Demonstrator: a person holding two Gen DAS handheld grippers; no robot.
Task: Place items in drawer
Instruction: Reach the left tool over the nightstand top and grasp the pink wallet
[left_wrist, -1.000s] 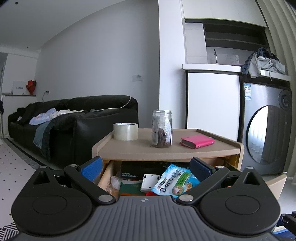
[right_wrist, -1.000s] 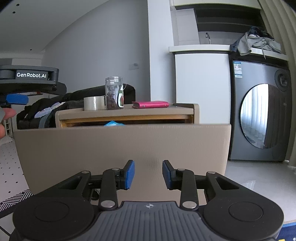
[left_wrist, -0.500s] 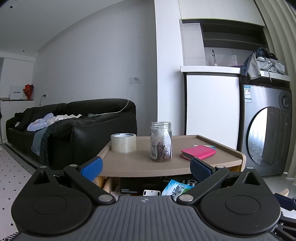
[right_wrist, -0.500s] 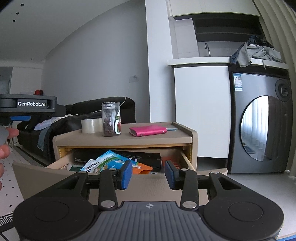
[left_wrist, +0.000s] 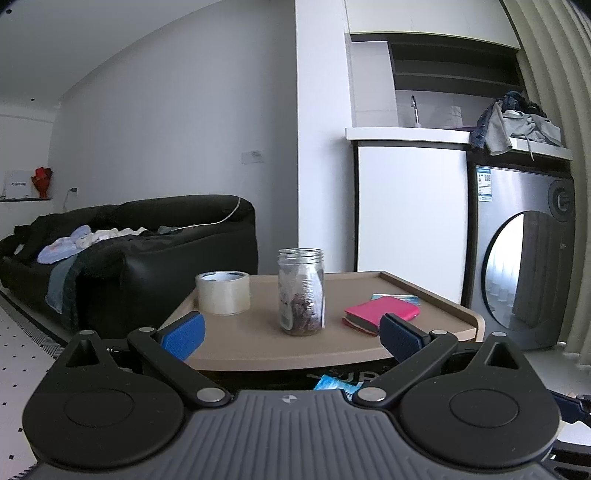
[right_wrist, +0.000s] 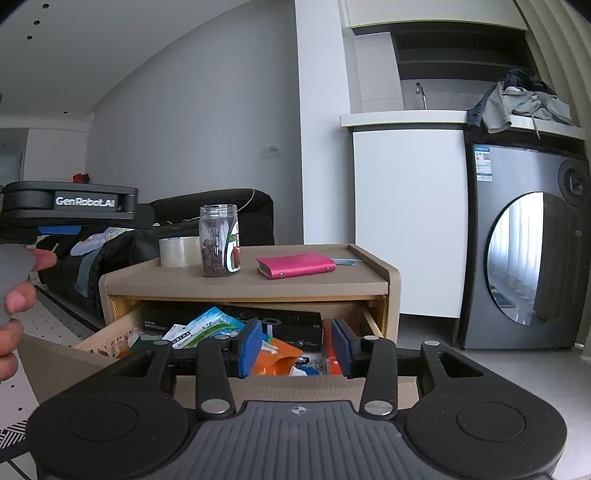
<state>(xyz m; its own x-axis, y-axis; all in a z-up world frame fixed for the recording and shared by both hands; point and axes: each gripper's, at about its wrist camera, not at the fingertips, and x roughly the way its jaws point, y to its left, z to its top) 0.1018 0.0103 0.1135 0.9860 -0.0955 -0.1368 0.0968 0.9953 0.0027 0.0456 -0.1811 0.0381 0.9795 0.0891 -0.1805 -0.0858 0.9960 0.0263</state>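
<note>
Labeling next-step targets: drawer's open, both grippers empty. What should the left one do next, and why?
Probably ease the left gripper forward onto the glass jar and close on it. Its fingers are spread wide, hold nothing, and frame the jar almost dead centre on the tabletop. The drawer below is already pulled out. The tape roll and pink wallet sit off to either side.

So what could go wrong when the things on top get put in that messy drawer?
1. The glass jar has no lid showing and holds brown bits, so tipping it could spill them.
2. The drawer already looks crowded with packets and boxes, so the jar may not fit upright, and the drawer might not close.
3. The pink wallet lies flat, with a thin card beside it. Both may be hard for a gripper to pinch and could slip off the tabletop.
</note>
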